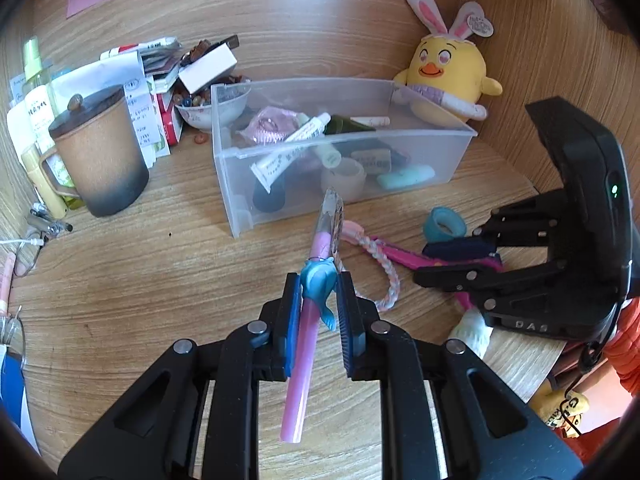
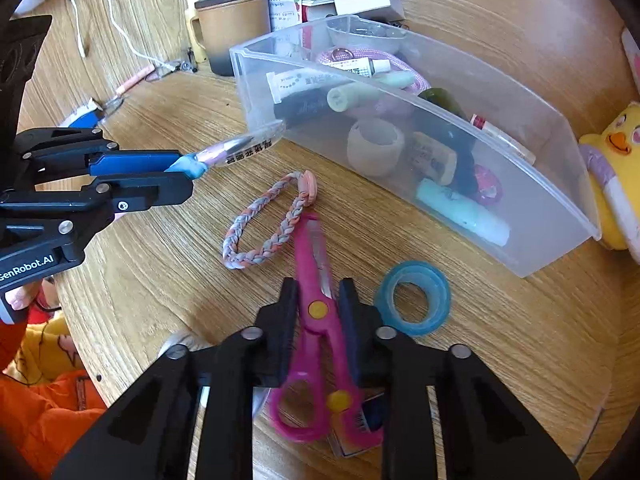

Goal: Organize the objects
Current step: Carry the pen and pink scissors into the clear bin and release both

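Observation:
My left gripper [image 1: 319,286] is shut on a pink pen [image 1: 305,332] with a blue dolphin clip, held above the desk with its clear-capped tip near the front of the clear plastic bin [image 1: 424,138]; it also shows in the right wrist view [image 2: 191,172]. My right gripper [image 2: 318,292] is shut on pink scissors [image 2: 318,312] at the pivot, low over the desk. A braided bracelet [image 2: 262,224] and a blue tape roll [image 2: 414,298] lie on the desk beside the scissors. The bin [image 2: 532,264] holds tubes, tape and several small items.
A brown lidded mug [image 1: 98,148], papers, boxes and a small bowl [image 1: 208,110] crowd the back left. A yellow chick plush [image 1: 450,68] sits behind the bin at the right. Cables and glasses lie at the desk's left edge. A small box [image 2: 360,428] lies under the scissors' handles.

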